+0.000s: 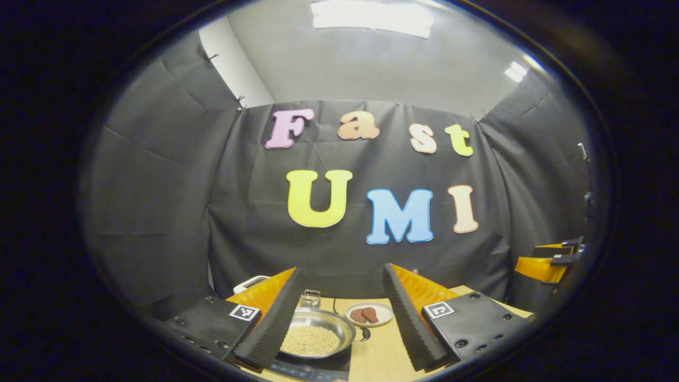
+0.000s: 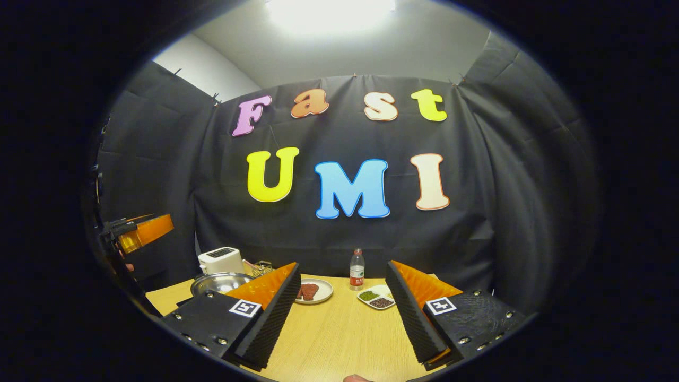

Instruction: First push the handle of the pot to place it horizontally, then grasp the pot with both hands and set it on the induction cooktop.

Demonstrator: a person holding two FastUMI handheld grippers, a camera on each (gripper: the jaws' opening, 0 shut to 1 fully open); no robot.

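Both hand-held grippers gape, left (image 1: pixel 339 329), right (image 2: pixel 342 323); round shiny steel pot (image 1: pixel 318 331) on flat black cooktop (image 1: pixel 313 369).

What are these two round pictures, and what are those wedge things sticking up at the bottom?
A person holds a pair of tongs in each hand, and each carries a camera. The wedges are that camera's own fingers. In the left gripper view, the left tongs are open, holding nothing, with a pot of small pale beads on a dark cooktop ahead. In the right gripper view, the right tongs are open over a wooden table with a plate, a bottle and a toaster.
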